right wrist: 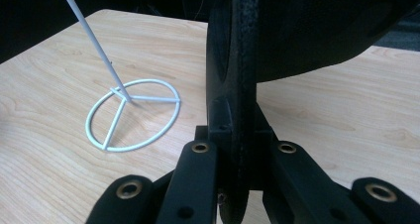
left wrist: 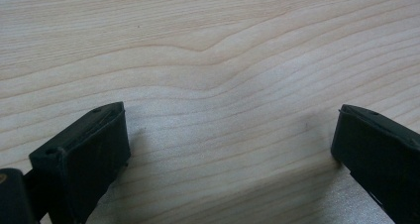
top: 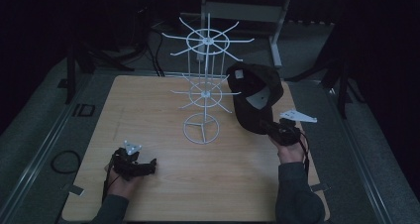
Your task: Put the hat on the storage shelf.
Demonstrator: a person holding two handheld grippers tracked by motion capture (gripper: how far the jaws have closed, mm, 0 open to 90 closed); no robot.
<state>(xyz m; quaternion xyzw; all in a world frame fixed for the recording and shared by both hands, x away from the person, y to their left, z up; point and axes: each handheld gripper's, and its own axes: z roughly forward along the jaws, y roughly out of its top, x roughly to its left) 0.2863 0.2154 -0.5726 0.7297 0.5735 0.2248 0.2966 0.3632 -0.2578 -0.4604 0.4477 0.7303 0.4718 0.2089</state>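
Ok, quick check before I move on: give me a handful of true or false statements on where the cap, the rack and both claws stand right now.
1. The right claw is shut on the black cap. True.
2. The cap already hangs from a prong of the white wire rack. False: it is held up beside the rack, at its right in the high view.
3. The left claw is open with nothing between its jaws. True.
4. The left claw grips the rack's ring base. False: it sits low over bare wooden table, apart from the rack.
5. The rack lies tipped over. False: it stands upright.
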